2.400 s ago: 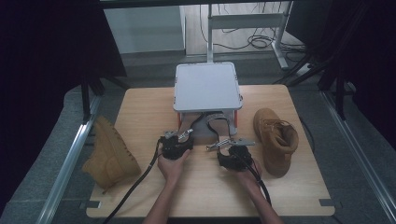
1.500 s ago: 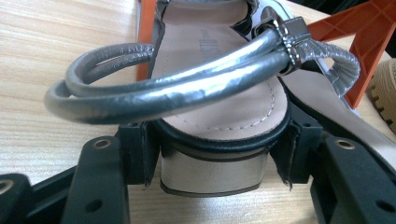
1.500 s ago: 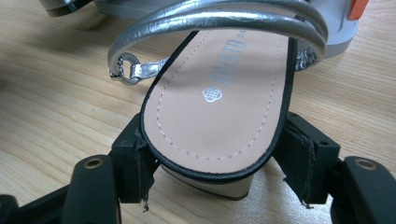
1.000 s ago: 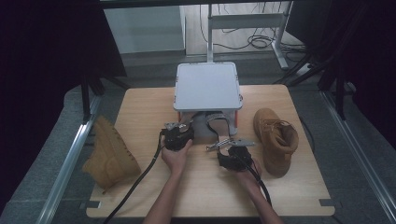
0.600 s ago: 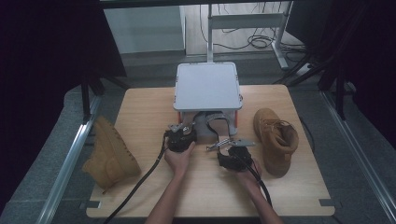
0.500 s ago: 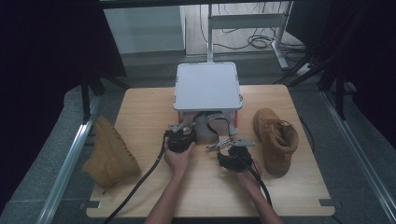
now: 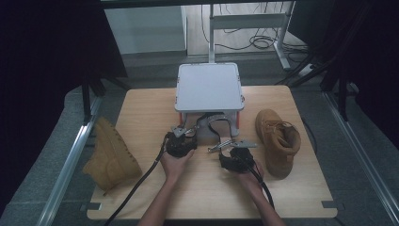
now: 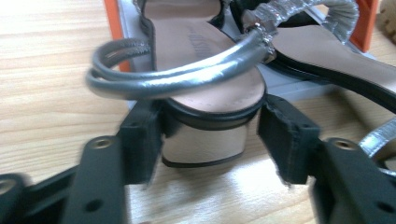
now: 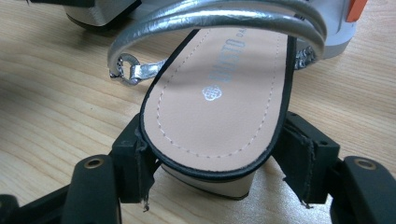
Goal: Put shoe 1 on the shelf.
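Two silver-strapped block-heel sandals [image 7: 214, 125] lie in front of a grey box [image 7: 209, 87]. My left gripper [image 7: 187, 134] [image 8: 212, 140] straddles the heel of one sandal [image 8: 205, 70]. Its left pad [image 8: 142, 140] touches the heel, while a gap shows at the right pad [image 8: 285, 137]. These jaws have just been closing with the heel between them. My right gripper [image 7: 227, 143] [image 9: 219, 158] is shut on the heel of the other sandal [image 9: 224, 93], with a pad on each side under the tan insole.
The grey box has orange latches [image 8: 114, 21] and stands at the back middle of the wooden table [image 7: 141, 108]. A tan boot [image 7: 277, 141] lies to the right of my right hand. A second tan boot [image 7: 110, 157] sits at the table's left edge.
My left gripper has edged slightly toward the box and the sandal heel. The right gripper and its sandal have stayed put.
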A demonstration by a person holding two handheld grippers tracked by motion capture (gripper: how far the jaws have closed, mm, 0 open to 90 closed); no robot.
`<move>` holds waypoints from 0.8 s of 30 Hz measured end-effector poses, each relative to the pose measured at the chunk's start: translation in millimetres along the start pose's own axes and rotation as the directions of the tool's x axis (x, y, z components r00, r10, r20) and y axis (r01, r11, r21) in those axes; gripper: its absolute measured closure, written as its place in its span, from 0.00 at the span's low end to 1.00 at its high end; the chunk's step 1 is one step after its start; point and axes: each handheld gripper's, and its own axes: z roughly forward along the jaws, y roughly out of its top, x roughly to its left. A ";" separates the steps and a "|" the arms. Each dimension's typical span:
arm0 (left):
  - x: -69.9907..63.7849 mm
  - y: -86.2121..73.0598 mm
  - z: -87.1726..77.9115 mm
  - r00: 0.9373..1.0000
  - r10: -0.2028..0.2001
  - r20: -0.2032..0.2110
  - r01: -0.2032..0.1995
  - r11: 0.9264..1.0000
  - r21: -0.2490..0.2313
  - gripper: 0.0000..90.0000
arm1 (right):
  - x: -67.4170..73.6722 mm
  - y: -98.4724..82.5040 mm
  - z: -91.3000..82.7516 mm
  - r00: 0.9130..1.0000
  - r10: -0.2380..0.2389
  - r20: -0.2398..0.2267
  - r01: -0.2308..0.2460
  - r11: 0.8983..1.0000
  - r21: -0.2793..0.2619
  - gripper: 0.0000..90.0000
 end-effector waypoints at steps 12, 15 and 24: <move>-7.8 1.1 9.6 0.994 -0.109 -0.012 0.108 0.993 -0.047 0.47 | 0.1 0.1 0.1 1.000 -0.001 0.001 0.001 1.000 0.000 0.39; -6.8 3.3 13.0 0.991 -0.130 -0.016 0.129 0.990 -0.056 0.47 | 0.1 0.0 0.0 1.000 0.000 0.001 0.000 1.000 0.000 0.39; -13.0 10.1 23.1 0.989 -0.134 -0.062 0.130 0.990 -0.059 0.47 | 0.1 -0.1 0.0 1.000 0.001 0.002 -0.001 1.000 0.000 0.39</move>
